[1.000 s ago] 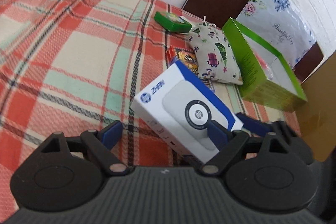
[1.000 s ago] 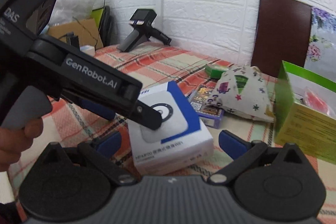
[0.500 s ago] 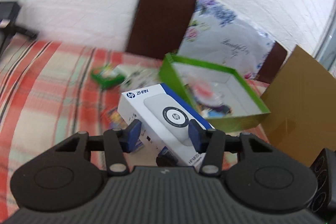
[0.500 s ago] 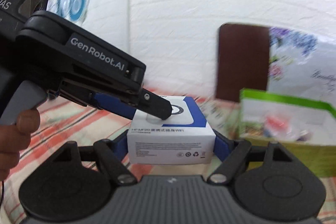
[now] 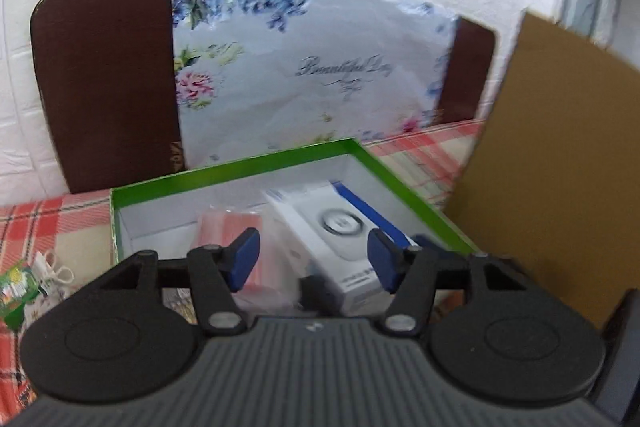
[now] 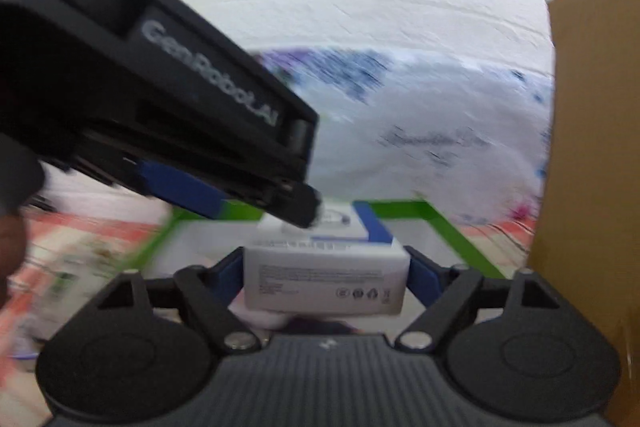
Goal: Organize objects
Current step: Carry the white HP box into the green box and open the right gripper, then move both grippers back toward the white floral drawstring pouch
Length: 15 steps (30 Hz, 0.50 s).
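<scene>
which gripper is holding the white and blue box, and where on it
The right gripper holds the white and blue box by its two short side faces, over the green tray. The left gripper is open and holds nothing.

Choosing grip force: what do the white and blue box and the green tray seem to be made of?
The white and blue box looks like smooth printed cardboard: crisp edges, small print on its end. The green tray looks like glossy paperboard: thin straight walls, white inside. Neither can be confirmed.

1. "GenRobot.AI" in pale letters runs along the side of the left gripper (image 6: 256, 195), at the left.
2. Cursive script, seemingly "Beautiful Day", crosses the far floral bag (image 5: 312, 75).
3. Small print and marks on the near face of the white box (image 6: 326, 281) are unreadable.
</scene>
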### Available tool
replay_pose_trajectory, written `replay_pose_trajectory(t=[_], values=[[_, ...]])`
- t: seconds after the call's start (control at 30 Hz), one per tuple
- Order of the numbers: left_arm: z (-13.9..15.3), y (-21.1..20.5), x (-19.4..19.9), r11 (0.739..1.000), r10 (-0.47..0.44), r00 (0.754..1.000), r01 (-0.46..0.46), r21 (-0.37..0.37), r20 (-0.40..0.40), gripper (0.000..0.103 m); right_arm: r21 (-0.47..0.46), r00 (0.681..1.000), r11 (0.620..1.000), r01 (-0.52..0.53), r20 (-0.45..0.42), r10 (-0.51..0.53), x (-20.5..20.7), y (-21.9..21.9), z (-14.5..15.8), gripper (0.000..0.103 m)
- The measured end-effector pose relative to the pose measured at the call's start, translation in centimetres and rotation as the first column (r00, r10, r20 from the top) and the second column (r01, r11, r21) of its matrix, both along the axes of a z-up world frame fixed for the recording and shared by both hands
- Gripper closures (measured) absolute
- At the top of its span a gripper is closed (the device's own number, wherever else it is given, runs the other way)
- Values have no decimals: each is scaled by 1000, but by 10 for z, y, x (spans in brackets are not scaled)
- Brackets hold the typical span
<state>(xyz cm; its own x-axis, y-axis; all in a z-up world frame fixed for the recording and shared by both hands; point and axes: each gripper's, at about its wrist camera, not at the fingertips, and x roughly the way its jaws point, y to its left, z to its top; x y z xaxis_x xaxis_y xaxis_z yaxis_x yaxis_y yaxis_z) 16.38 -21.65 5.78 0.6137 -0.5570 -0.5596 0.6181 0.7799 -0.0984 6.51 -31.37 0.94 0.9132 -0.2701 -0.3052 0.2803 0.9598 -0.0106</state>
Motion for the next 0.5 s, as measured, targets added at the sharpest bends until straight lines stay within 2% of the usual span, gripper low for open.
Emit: replay_pose_trajectory(t=[0.07,0.13,0.27,0.37,0.4,0.5], values=[[-9,0,5,1000,28,1000,-28,6,-14,40,48,999,998,38,17,-39,-2,-15,-8,15],[-17,10,4,999,40,999,-40,-1,-21,33,91,997,994,57,46,-61,-9,-23,-16,10],[-23,40,-6,997,83,996,-83,3,-11,33,93,996,995,47,71,-54,-16,-22,-20,10],[-14,74,-16,992,124,992,-124,-37,-5,32,83,994,996,46,94,-54,-19,-20,-19,8],[-11,84,-19,988,146,989,-146,-43,3,29,86,993,995,47,102,-55,-21,-18,-18,9],[-8,131,-26,969,244,970,-244,-36,10,28,105,989,994,38,135,-52,-33,-17,-11,10]])
